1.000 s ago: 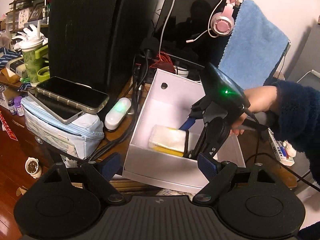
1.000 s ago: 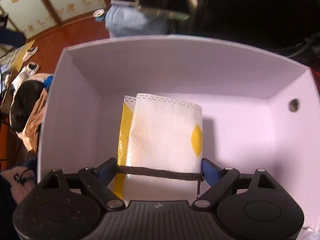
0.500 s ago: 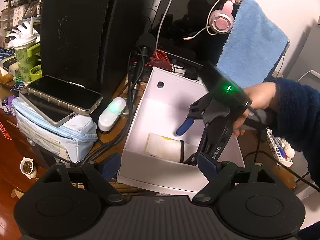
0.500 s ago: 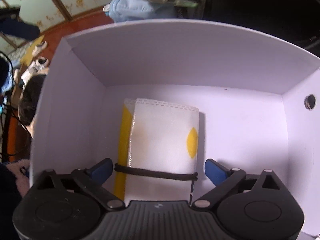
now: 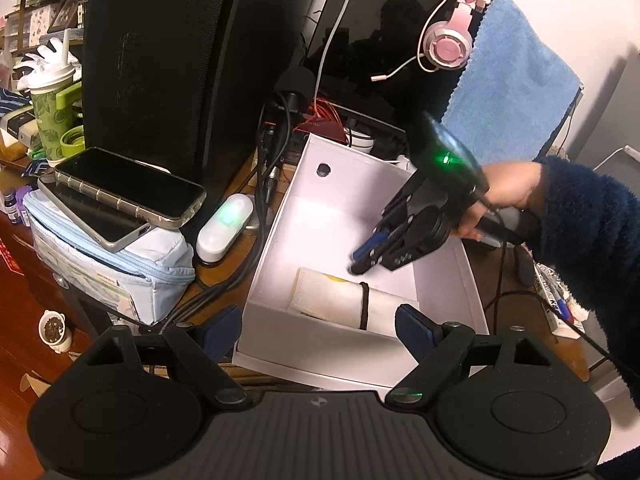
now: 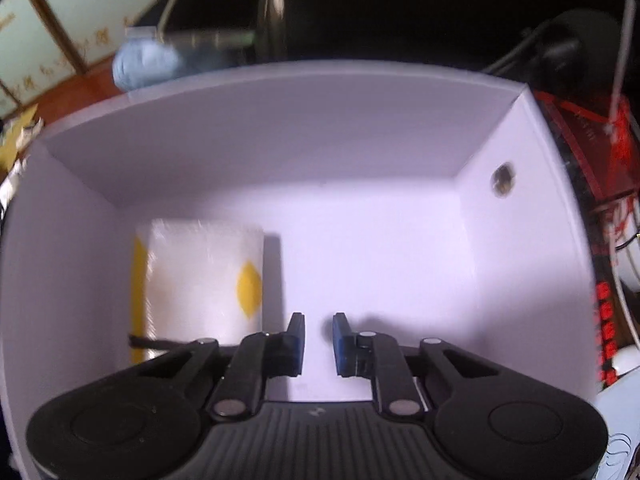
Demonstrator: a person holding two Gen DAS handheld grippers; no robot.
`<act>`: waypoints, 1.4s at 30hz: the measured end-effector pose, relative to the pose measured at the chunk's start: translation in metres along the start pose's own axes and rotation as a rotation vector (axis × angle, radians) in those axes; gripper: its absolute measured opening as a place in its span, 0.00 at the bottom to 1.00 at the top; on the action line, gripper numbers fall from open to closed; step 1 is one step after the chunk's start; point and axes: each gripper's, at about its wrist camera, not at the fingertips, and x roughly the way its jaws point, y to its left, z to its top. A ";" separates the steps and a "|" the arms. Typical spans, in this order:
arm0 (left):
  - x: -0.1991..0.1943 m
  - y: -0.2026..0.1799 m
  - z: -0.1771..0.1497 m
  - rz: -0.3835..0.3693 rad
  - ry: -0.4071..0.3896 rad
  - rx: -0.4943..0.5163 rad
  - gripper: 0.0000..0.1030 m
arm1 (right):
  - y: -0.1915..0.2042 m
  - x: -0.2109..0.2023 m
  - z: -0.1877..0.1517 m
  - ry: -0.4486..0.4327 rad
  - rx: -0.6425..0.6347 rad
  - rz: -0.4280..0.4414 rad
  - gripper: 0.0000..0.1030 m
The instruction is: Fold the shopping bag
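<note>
The shopping bag (image 5: 336, 300) is folded into a white and yellow bundle with a black band around it. It lies on the floor of a white box (image 5: 320, 356), toward the front left corner. My left gripper (image 5: 318, 326) is open and empty, hovering just outside the box's front wall. A hand holds my right gripper (image 5: 366, 258) over the box, slightly above and beside the bundle. In the right wrist view the right gripper (image 6: 318, 340) has its jaws drawn nearly together with nothing between them. There the bag (image 6: 200, 280) lies to the left, inside the box (image 6: 280, 140).
Two phones (image 5: 132, 192) lie stacked on a light blue pouch (image 5: 104, 264) left of the box. A white device with a green light (image 5: 224, 224) and several cables (image 5: 268, 184) lie between them. Behind stand a black tower (image 5: 160, 60), a monitor, pink headphones (image 5: 444, 44) and a blue towel (image 5: 512, 84).
My right gripper let go of the banded bundle, lifted, moved to its right and drew its jaws nearly together. The bag stays in the box. My left gripper stayed open.
</note>
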 end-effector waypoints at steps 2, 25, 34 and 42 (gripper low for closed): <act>0.001 -0.001 0.000 0.003 0.004 0.004 0.81 | 0.004 0.005 -0.004 0.013 -0.029 0.016 0.14; 0.013 -0.020 0.004 0.054 -0.011 0.002 0.93 | 0.015 -0.064 -0.061 -0.301 0.137 0.030 0.79; 0.027 -0.072 0.011 0.043 -0.006 0.066 1.00 | 0.036 -0.152 -0.157 -0.577 0.582 -0.218 0.87; 0.038 -0.152 -0.011 0.036 -0.071 0.169 0.98 | 0.058 -0.168 -0.249 -0.599 0.794 -0.469 0.87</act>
